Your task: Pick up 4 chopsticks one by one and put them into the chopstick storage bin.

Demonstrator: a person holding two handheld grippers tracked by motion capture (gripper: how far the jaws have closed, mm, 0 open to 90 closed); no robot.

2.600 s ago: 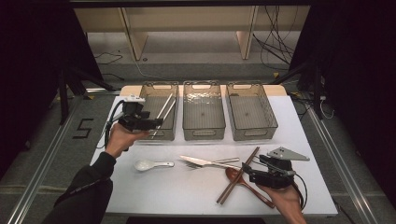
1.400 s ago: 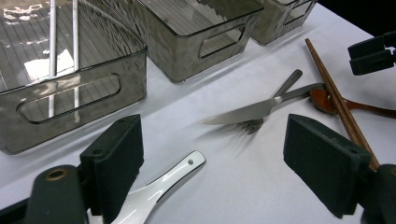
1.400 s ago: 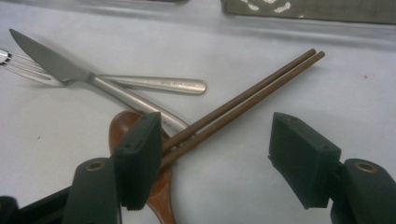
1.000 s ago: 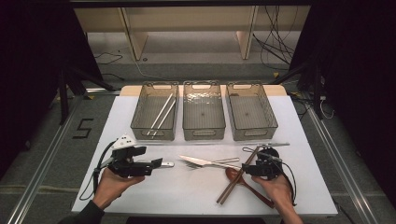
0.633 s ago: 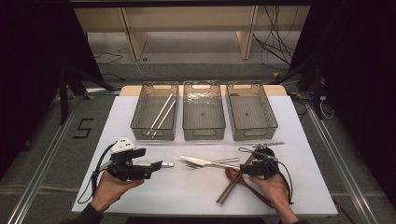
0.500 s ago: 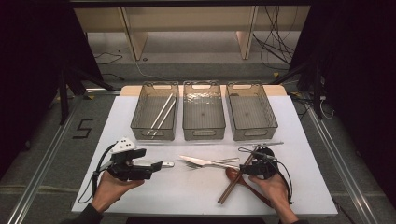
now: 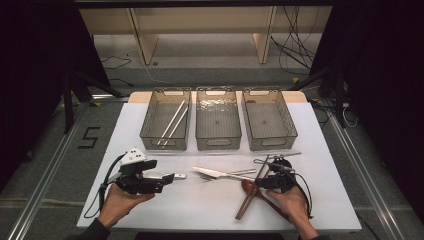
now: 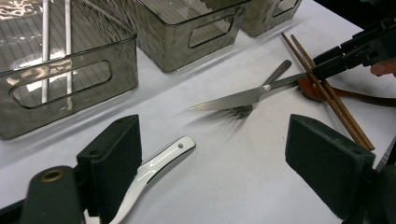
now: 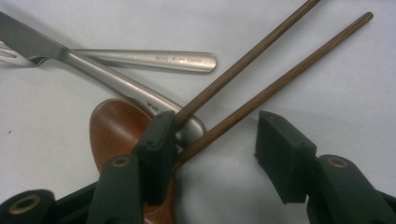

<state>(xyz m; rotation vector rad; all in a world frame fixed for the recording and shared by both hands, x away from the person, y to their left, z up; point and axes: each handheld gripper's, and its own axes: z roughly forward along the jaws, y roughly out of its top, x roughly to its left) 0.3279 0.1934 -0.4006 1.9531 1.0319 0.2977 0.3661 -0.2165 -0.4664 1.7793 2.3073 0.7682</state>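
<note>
A white spoon [image 7: 175, 176] [image 8: 163, 161] lies on the white table [image 7: 200, 212] at front left. My left gripper [image 7: 166, 181] [image 8: 217, 140] is open around its handle, which sits close to one jaw. At front right, two brown chopsticks [image 7: 252, 192] [image 9: 280, 86] lie across a wooden spoon [image 7: 248, 186] [image 9: 116, 130]. My right gripper [image 7: 262, 182] [image 9: 217, 135] has just been closing around both chopsticks. One pad touches a stick and the other pad stands clear, so it is open.
A steel knife [image 7: 215, 173] [image 8: 233, 98] and fork [image 7: 242, 172] [image 9: 159, 59] lie mid-table. Three clear bins stand behind: the left bin [image 7: 165, 146] holds metal chopsticks [image 7: 172, 122], then the middle bin [image 7: 218, 144] and right bin [image 7: 272, 144]. A metal chopstick [image 7: 280, 155] lies before the right bin.
My left gripper came down from the left bin to the white spoon at the front. My right gripper shifted slightly left onto the brown chopsticks, and its jaws narrowed.
</note>
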